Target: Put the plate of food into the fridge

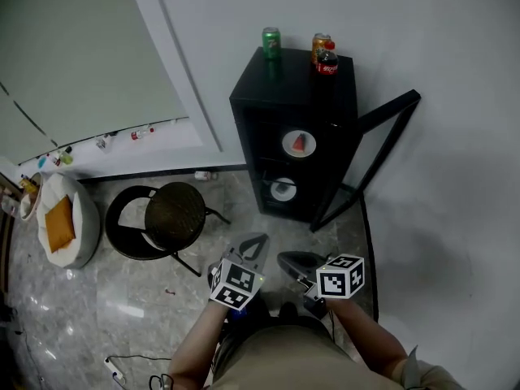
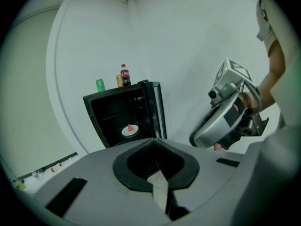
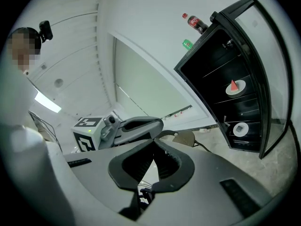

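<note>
A black mini fridge (image 1: 292, 84) stands against the wall with its glass door (image 1: 382, 149) swung open to the right. On its upper shelf sits a white plate with a red wedge of food (image 1: 299, 143) (image 2: 130, 130) (image 3: 235, 87). A second white plate (image 1: 283, 189) (image 3: 241, 128) rests on the shelf below. My left gripper (image 1: 258, 240) (image 2: 153, 140) and right gripper (image 1: 291, 260) (image 3: 154, 140) are side by side close to the person's body, well short of the fridge. Both are shut and hold nothing.
On the fridge top stand a green can (image 1: 270, 42), an orange can (image 1: 319, 44) and a cola bottle (image 1: 327, 59). A round dark stool (image 1: 175, 214) is left of the fridge, and a white cushion with an orange pad (image 1: 69, 222) lies further left. The floor is marble tile.
</note>
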Tool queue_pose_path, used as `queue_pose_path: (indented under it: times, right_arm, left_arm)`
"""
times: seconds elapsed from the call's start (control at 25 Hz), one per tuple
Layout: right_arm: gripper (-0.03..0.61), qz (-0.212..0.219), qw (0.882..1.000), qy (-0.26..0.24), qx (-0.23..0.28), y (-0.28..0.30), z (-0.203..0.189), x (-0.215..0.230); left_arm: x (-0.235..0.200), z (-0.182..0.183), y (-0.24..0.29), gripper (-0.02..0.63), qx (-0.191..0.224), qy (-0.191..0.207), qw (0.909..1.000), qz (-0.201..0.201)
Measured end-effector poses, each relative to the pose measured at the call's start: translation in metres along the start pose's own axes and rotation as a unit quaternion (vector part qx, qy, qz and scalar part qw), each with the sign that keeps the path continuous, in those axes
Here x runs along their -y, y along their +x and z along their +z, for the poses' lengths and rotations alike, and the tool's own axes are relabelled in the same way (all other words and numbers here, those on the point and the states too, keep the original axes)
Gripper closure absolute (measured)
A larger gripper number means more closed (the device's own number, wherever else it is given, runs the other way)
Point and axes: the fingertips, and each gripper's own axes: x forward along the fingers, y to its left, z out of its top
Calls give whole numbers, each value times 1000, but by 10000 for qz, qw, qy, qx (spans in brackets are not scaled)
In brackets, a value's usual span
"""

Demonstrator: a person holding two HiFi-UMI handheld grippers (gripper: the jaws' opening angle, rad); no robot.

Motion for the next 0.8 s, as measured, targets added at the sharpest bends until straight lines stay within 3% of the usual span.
queue_pose_path:
  times: [0.48, 0.8]
  right_arm:
    - [557, -24, 9999, -147, -62, 5, 5, -4]
    - [557, -113, 9995, -198, -207, 32, -3, -12]
  left_arm:
    - [0, 0, -9, 604, 69, 23, 10000, -21]
    - [-18, -18, -23, 604, 145, -91, 9998, -31]
